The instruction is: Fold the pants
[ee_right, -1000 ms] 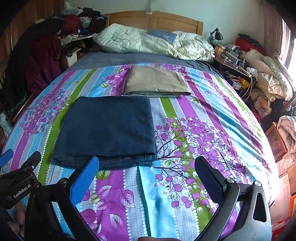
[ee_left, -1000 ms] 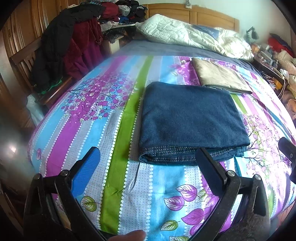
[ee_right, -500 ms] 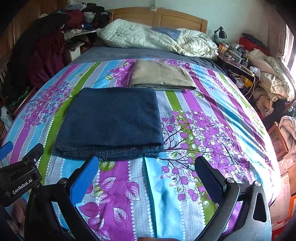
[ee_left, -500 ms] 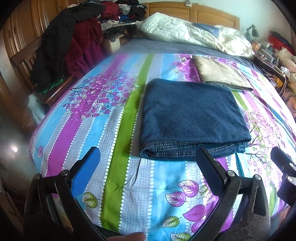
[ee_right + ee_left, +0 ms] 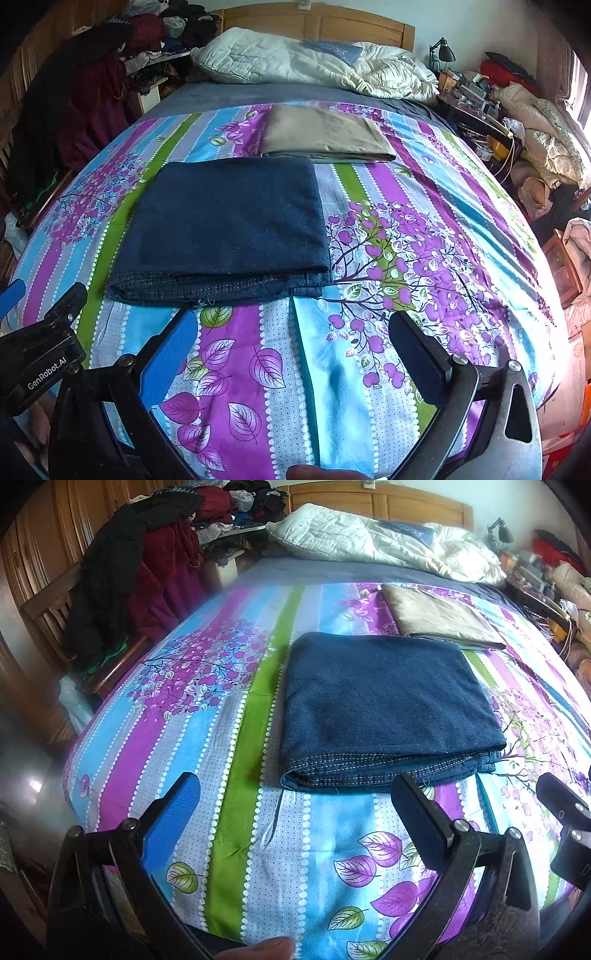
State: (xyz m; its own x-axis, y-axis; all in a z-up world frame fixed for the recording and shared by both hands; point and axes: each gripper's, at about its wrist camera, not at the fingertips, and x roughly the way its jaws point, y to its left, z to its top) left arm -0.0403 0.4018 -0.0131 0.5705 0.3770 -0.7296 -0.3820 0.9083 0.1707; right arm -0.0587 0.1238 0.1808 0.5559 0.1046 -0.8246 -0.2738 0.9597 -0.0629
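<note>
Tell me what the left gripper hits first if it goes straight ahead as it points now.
Likely the near stitched edge of the folded jeans: the open left gripper points just at it, low over the bedspread. Depth is unclear; it might graze the bedspread first.

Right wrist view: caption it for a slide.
Open right gripper hovers before folded dark blue denim pants on a striped floral bedsheet, folded beige trousers behind.

The room is being lit by bright daylight from the right; glare is washing out the bed's (image 5: 480,258) right edge, and the fisheye corners are being darkened.
</note>
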